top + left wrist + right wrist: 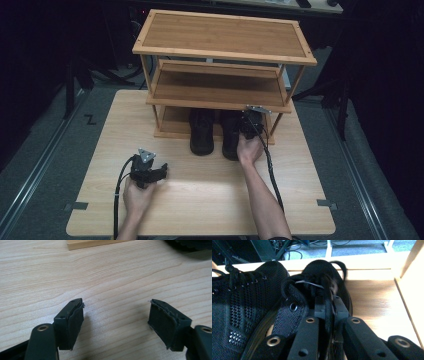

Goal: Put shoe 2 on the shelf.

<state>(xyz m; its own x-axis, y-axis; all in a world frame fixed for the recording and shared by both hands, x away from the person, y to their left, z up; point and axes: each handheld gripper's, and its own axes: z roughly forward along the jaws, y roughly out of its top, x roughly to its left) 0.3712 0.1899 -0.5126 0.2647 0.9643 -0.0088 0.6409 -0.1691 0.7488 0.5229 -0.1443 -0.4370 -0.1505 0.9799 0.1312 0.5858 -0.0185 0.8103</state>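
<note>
Black shoes, two: right shoe [231, 137] tongue pinched by right gripper [248, 131]; left gripper [159, 174] spread wide, empty, over table [210, 200]

Bare forearms; black left gripper [161, 172] and right gripper [246, 126] carry grey triangular plates, brass-ringed screws, trailing black cables.
</note>
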